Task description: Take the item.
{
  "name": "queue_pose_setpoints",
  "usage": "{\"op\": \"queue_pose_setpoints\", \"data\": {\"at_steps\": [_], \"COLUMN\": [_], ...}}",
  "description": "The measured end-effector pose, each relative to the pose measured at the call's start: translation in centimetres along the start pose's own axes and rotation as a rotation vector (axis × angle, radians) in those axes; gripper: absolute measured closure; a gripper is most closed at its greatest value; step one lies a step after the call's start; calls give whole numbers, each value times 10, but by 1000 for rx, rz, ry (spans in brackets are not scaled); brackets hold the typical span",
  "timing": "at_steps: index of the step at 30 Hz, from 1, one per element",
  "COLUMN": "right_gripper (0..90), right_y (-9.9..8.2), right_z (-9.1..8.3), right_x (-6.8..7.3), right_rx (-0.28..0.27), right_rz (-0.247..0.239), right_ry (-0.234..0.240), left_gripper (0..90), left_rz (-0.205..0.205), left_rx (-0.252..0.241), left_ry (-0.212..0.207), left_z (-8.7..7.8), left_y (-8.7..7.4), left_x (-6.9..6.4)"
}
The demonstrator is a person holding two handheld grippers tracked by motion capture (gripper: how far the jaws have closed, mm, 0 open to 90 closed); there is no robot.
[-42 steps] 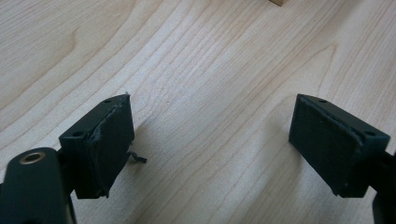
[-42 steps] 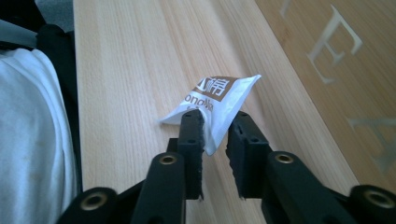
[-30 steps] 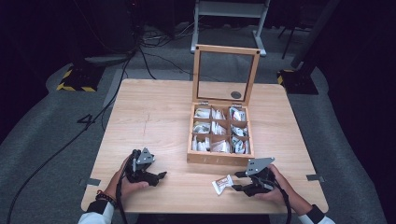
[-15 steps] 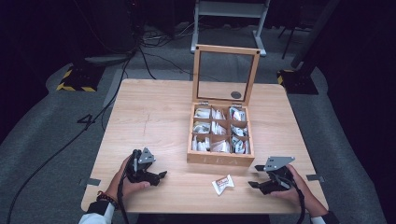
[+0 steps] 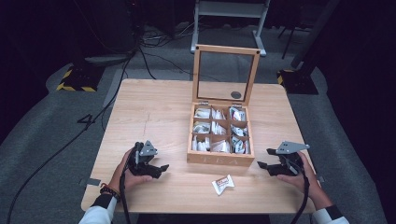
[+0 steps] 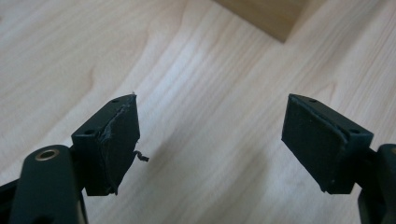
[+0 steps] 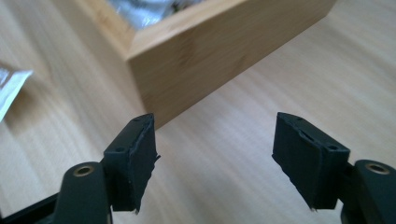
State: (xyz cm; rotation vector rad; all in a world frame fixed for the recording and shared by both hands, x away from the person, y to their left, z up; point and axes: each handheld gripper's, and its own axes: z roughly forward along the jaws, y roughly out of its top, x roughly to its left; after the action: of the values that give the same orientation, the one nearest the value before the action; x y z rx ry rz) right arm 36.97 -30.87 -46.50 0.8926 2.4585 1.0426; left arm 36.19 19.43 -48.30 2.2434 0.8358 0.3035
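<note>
On the near part of the wooden table (image 5: 154, 112) a small white sachet (image 5: 223, 184) lies flat, just in front of the near wall of an open wooden tea box (image 5: 220, 159) and a little right of the table's middle. The box stands with its glass-paned lid (image 5: 226, 74) raised upright at the far side, and its compartments hold more sachets (image 5: 218, 130). The left gripper (image 5: 156, 169) rests low near the table's near left edge, its jaws apart with nothing between them; its own view looks over bare wood with a corner of the box at the top. The right gripper (image 5: 267, 164) sits near the box's near right corner, jaws likewise wide apart and empty; in its view the box corner (image 7: 154, 70) lies just beyond the left jaw and an edge of the sachet (image 7: 11, 86) shows at far left. The sachet looks very light, thin and soft, probably paper or foil that crumples and could slide on the smooth wood when nudged. Since it lies flat, a sensible hold would be at one raised edge or corner, with the jaws brought in low and closed gently; a pinch through the middle risks pushing it along or creasing the contents.
</note>
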Motion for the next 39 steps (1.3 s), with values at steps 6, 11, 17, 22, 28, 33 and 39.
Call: {"op": "queue_pose_setpoints", "data": {"at_steps": [6, 11, 17, 22, 28, 33, 39], "right_gripper": [333, 340, 344, 341, 345, 347, 324], "right_y": [12, 25, 46, 60, 78, 90, 103], "right_z": [-4, -5, -3, 4, 12, 18, 18], "right_x": [-23, -40, -55, -59, -61, -66, -74], "right_rx": [-56, -88, -126, -133, -144, -154, -157], "right_rz": [43, 80, 102, 101, 96, 103, 117], "right_ry": [-25, -33, -48, -50, -49, -51, -71], "left_gripper": [197, 197, 197, 199, 198, 198, 192], "left_rz": [4, -14, -6, 27, 29, 18, 14], "left_rx": [-35, -47, -76, -62, -95, -101, -110], "left_ry": [3, 4, 6, 6, 17, 43, 56], "left_z": [4, 11, 20, 27, 29, 33, 36], "left_y": [18, 37, 64, 81, 103, 119, 136], "left_x": [12, 23, 31, 32, 38, 46, 54]}}
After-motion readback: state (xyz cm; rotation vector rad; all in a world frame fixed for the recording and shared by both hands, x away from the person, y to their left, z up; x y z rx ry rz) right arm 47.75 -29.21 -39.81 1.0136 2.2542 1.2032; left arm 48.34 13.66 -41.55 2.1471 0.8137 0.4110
